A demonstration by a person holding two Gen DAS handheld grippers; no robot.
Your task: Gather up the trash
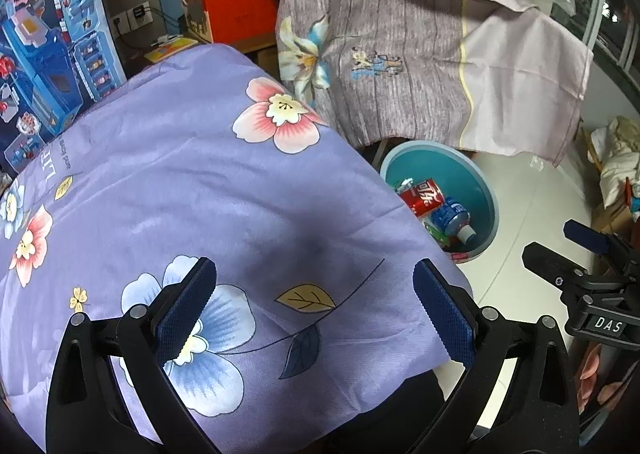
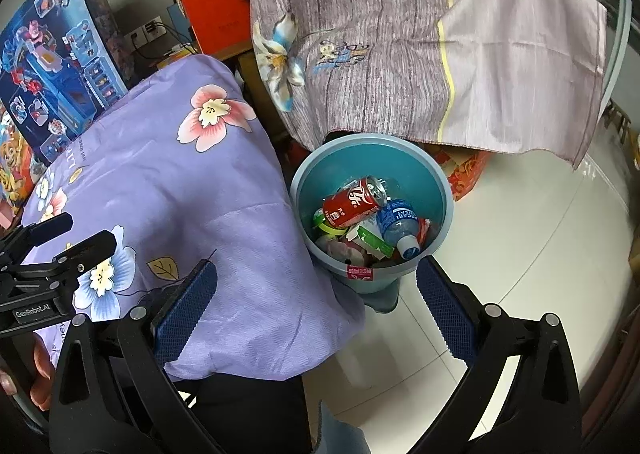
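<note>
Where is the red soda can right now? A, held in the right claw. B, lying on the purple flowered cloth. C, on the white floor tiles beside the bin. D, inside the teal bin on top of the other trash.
D: the red soda can lies on its side inside the teal bin, resting on other trash beside a blue-labelled bottle; the right claw is open and empty.

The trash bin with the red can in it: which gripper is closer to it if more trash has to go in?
Probably the right gripper. In its view the blue trash bin sits just ahead of its open, empty fingers. The left gripper hovers over the purple flowered cloth, bin off to its right.
</note>
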